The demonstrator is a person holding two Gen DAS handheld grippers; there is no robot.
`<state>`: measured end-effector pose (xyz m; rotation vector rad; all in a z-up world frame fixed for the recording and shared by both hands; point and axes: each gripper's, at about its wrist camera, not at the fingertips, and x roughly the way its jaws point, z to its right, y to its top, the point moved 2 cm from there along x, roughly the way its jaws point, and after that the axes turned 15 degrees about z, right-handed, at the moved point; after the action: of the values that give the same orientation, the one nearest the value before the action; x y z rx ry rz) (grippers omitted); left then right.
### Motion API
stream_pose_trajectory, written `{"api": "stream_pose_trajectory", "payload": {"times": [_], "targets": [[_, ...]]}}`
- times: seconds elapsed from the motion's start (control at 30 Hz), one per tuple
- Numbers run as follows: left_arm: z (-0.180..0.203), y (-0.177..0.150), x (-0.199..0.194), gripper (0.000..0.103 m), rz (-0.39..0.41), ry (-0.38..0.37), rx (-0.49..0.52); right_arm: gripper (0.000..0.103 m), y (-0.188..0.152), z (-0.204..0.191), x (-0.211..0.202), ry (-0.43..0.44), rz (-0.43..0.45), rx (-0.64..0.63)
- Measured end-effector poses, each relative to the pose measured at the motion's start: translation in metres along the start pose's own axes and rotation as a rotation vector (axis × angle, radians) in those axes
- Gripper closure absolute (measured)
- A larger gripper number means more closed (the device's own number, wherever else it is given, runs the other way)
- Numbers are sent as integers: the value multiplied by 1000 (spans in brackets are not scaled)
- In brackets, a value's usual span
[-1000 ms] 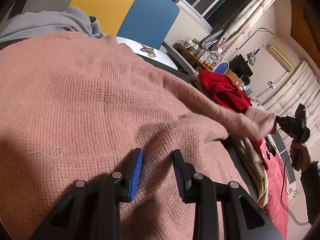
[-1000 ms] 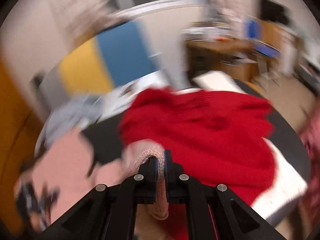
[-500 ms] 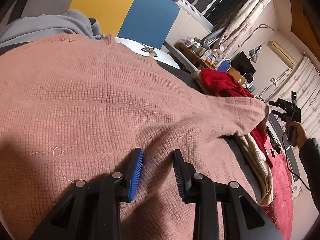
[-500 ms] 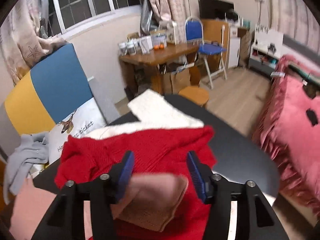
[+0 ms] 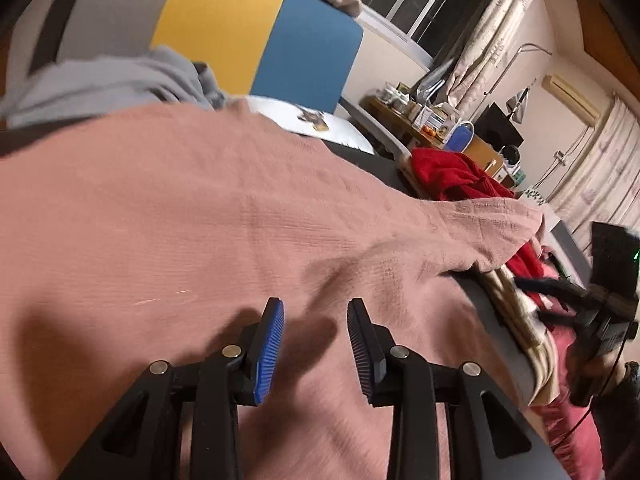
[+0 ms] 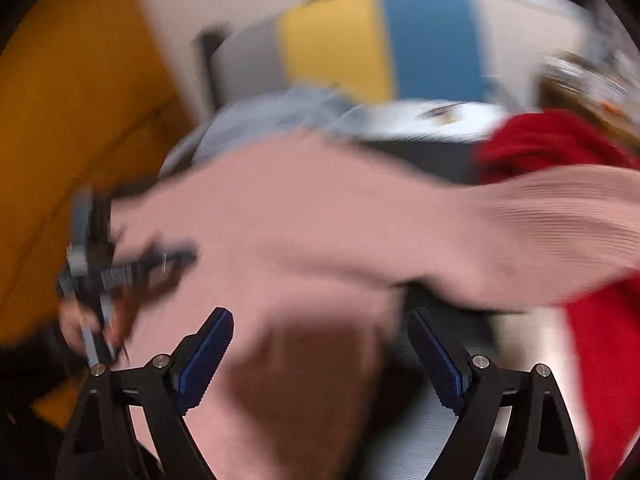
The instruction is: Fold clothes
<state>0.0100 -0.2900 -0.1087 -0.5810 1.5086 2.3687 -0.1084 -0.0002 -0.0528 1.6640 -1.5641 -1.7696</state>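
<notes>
A pink knit sweater (image 5: 200,220) lies spread over the dark table, one sleeve (image 5: 488,224) stretched out to the right over a red garment (image 5: 452,172). My left gripper (image 5: 315,320) is open and empty just above the sweater's near part. My right gripper (image 6: 320,344) is wide open and empty above the sweater (image 6: 300,220); the view is blurred by motion. The right gripper also shows at the right edge of the left wrist view (image 5: 560,292). The left gripper also shows at the left of the right wrist view (image 6: 124,268).
A grey garment (image 5: 120,80) lies at the back beside a yellow and blue chair back (image 5: 256,36). A cream garment (image 5: 520,320) lies under the red one (image 6: 552,140). A cluttered desk (image 5: 420,116) stands by the window. A pink bed (image 5: 568,420) is at right.
My right gripper has let go of the pink sleeve, opened wide, and swung back toward the sweater. The sleeve now lies over the red garment. The left gripper stayed open over the sweater.
</notes>
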Motion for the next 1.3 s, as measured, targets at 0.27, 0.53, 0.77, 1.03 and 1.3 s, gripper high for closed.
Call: {"api": "stream_pose_trajectory", "payload": {"times": [0.27, 0.53, 0.77, 1.03, 1.3], "targets": [[-70, -30, -59, 69, 15, 155, -50, 10, -68, -41, 39, -175, -91, -141], [-74, -62, -100, 71, 64, 144, -62, 0, -110, -31, -4, -221, 85, -105], [-64, -51, -94, 70, 27, 212, -32, 0, -108, -32, -6, -233, 41, -87], [-7, 6, -28, 64, 58, 120, 67, 0, -110, -39, -2, -247, 93, -55], [55, -21, 58, 60, -99, 26, 283, 0, -89, 5, -45, -219, 145, 101]]}}
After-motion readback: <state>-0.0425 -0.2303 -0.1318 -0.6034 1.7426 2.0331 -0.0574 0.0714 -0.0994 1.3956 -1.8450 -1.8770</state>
